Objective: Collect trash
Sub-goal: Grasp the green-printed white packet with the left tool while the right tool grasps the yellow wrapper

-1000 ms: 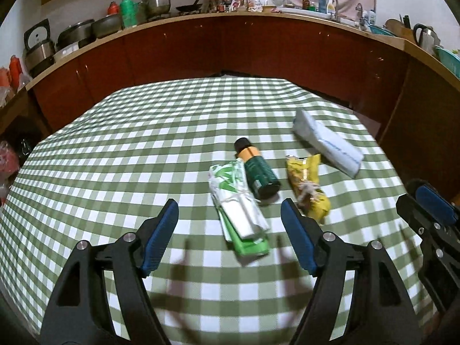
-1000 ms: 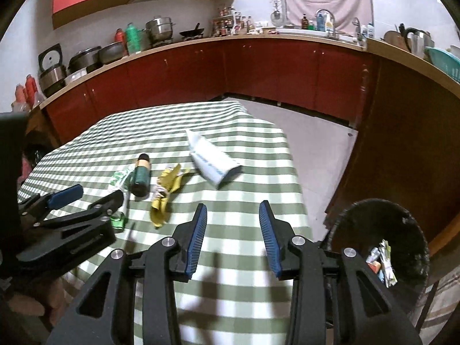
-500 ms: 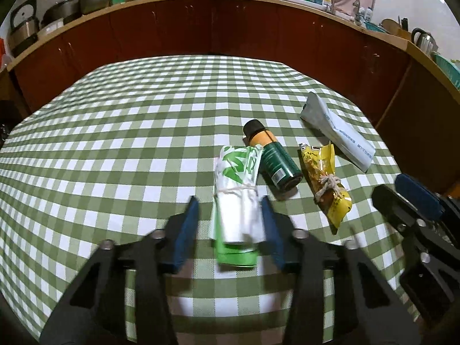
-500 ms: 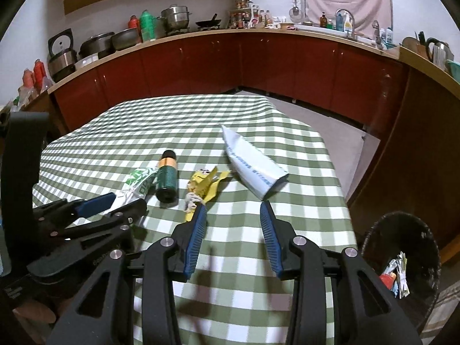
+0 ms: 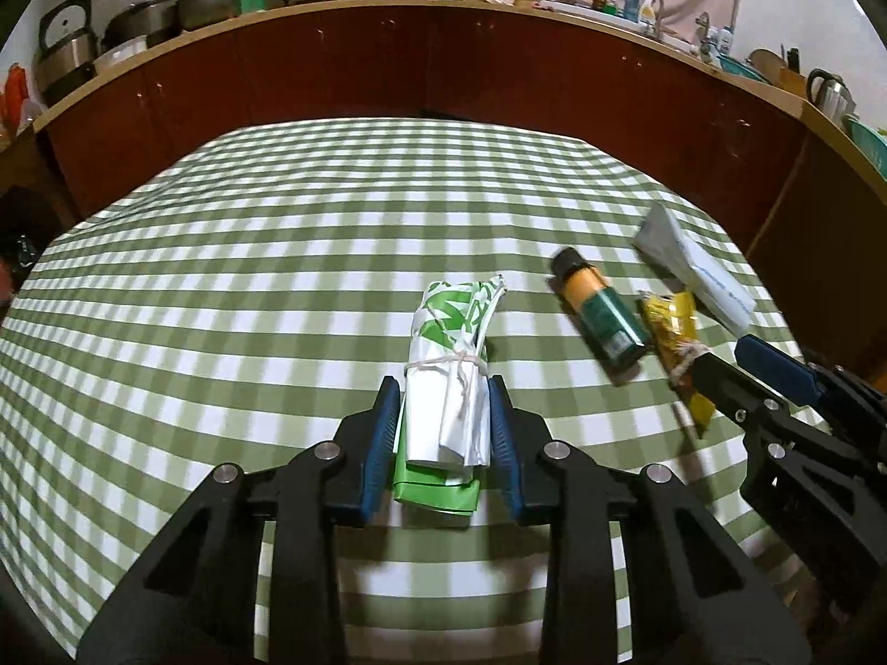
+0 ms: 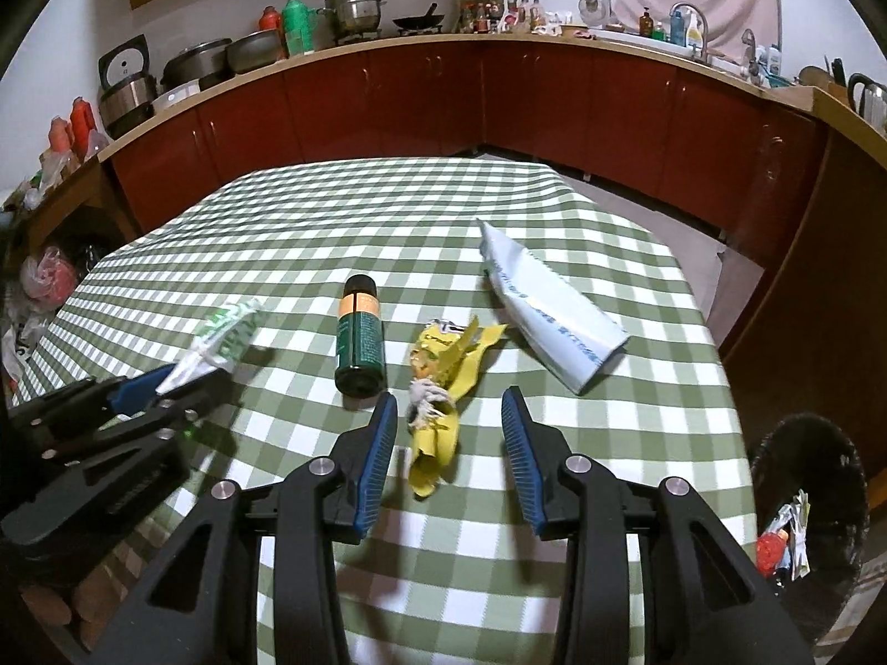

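Left tongs point(image 5: 443, 432) clamp a string-tied crinkly packet point(image 5: 452, 382); right tongs point(image 6: 449, 451) gape around crumpled yellow wrapper point(image 6: 443, 388).

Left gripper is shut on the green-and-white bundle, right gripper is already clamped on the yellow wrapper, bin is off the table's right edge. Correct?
Not quite. The right gripper is open: the yellow wrapper lies between its pads untouched, as the right wrist view shows. The rest stands.

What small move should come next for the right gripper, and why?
Probably close the right gripper: the yellow wrapper lies between its open fingers, not yet pinched, while the left gripper already clamps the green-white bundle.
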Tool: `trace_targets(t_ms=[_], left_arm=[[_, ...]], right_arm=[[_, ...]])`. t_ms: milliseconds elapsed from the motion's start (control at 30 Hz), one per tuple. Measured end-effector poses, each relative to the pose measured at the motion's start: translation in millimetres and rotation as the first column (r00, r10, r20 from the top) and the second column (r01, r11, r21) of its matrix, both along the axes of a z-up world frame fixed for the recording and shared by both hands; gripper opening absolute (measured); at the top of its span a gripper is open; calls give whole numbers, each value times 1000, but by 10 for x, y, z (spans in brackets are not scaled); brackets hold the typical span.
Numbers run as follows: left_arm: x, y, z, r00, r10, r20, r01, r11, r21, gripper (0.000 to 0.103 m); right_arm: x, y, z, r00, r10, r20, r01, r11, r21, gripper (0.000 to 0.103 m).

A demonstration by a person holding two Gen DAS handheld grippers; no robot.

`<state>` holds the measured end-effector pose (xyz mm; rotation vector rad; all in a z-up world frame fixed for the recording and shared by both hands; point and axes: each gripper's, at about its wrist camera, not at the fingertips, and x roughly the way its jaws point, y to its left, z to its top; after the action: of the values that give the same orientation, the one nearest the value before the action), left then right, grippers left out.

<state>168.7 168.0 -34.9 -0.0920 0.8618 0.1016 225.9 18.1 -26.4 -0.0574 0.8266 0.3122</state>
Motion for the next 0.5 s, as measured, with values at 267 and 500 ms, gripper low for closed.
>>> trace_targets(t_ms=[267, 500], left_arm=[[-85, 235, 60, 999, 49, 20, -50, 998, 49, 31], [-140, 349, 31, 998, 59, 9, -59, 997, 39, 31]], right_arm=[[72, 127, -68, 1000, 1, -31, -2, 999, -34, 40], [73, 188, -126, 998, 22, -57, -25, 999, -45, 18]])
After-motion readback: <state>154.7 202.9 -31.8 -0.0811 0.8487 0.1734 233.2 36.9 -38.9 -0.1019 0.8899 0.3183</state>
